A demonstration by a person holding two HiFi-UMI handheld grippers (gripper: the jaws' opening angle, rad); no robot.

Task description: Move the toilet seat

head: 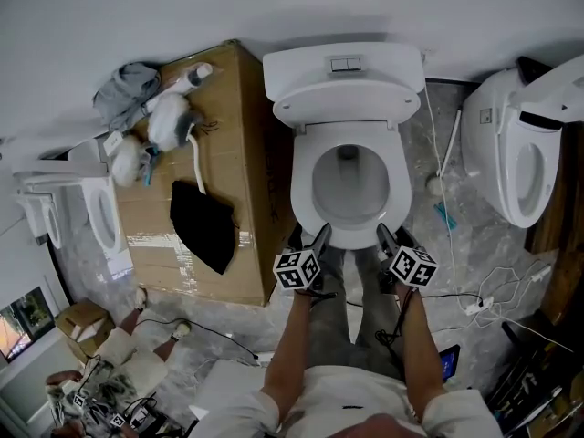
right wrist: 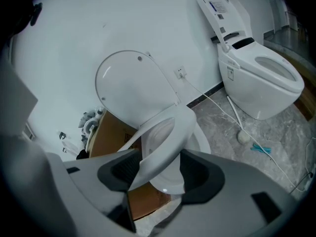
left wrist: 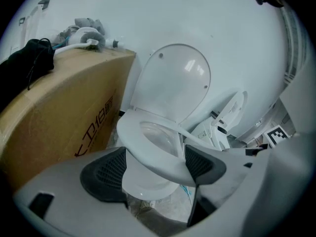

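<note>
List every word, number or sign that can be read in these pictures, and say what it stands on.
"18", probably, among printed characters too skewed to read: side of the brown cardboard box.
Blue-and-white sticker on the raised white toilet lid at the right: too small to read.
Black-and-white square markers on the grippers' marker cubes: patterns, no words.

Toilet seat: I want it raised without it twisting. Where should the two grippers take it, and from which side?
Take the toilet seat by its front arc, coming from the front, left gripper and right gripper either side of centre, jaws across the thin flat ring. It pivots at the back below the raised lid, so the front is the free end. Both are clamped there.
</note>
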